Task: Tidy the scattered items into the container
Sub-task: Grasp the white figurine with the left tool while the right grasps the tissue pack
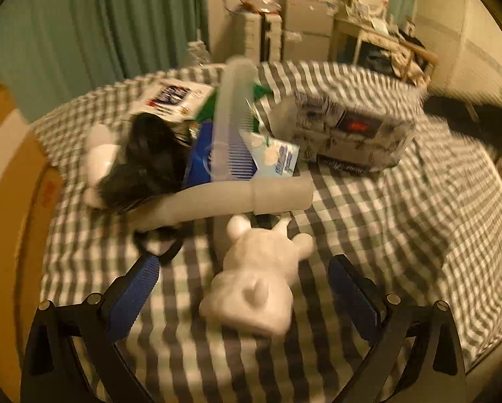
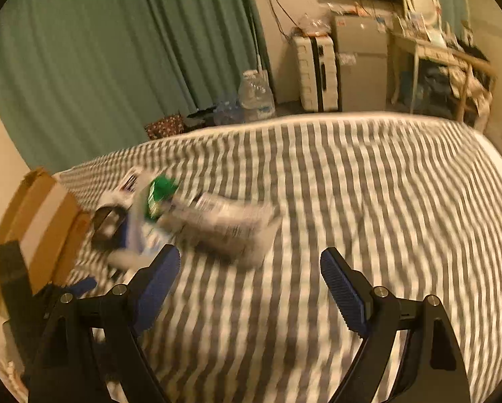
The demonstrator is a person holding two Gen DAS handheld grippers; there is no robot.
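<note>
Between the spread fingers of the left gripper (image 1: 242, 288) lies a white toy animal (image 1: 254, 285) on the checked bedspread (image 1: 402, 235), touched by neither blue pad. Its ears point away from the camera, toward the white cardboard tube (image 1: 224, 201) that lies crosswise just beyond the toy. The jaws stand wide apart and hold nothing. A black hair tie (image 1: 157, 245) sits left of the toy, right at the tip of the left-hand finger (image 1: 137, 288); motion blur makes it hard to say whether they touch.

Beyond the toy and past the tube, a loose pile is gathered: a clear comb (image 1: 232, 124) lying on a blue packet (image 1: 200, 161), a black tuft of hair or fur (image 1: 150, 158) to the left of the toy's line, a pale packet (image 1: 278, 158), and flat printed paper (image 1: 173, 97) farther back. A patterned tissue box (image 1: 348, 131) stands beyond the toy and to its right. A brown cardboard box (image 1: 12, 201) stands well to the left of the toy, at the edge of the bed.

From the right wrist view, the right gripper (image 2: 249, 288) hangs over bare bedspread (image 2: 368, 201) with its fingers wide apart and nothing between them. The pile (image 2: 190, 221) appears blurred ahead and to its left, with the cardboard box (image 2: 39, 221) beyond that at the frame's left edge.
</note>
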